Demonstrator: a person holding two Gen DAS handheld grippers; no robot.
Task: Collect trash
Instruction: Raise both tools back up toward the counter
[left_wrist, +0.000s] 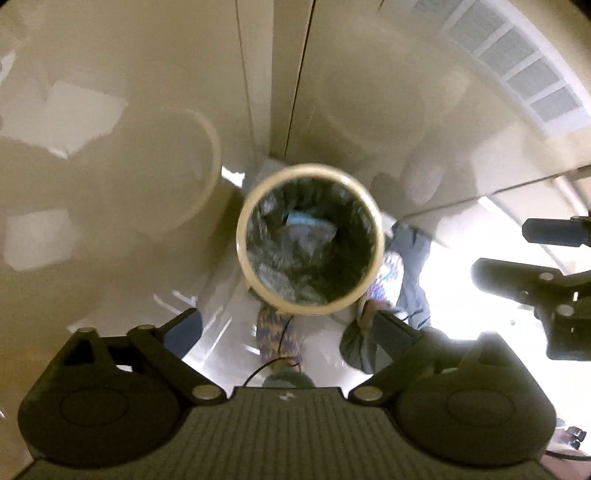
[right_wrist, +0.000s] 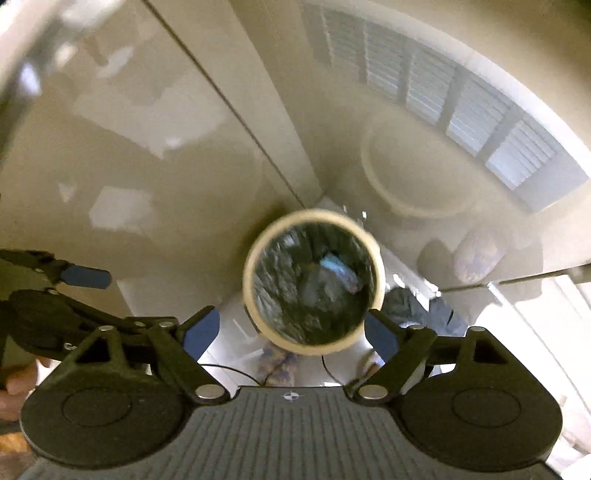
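A round cream-rimmed waste bin (left_wrist: 310, 240) with a crinkled dark plastic liner sits mid-frame in both views, crumpled wrappers (left_wrist: 306, 229) inside. The liner looks thin, light and slippery; I'd pinch it at the rim. The left gripper (left_wrist: 291, 332) and right gripper (right_wrist: 291, 332) both hang open, empty.

Black right gripper (right_wrist: 291, 332) with blue pads, silver screws, ribbed grey body, thin black cable
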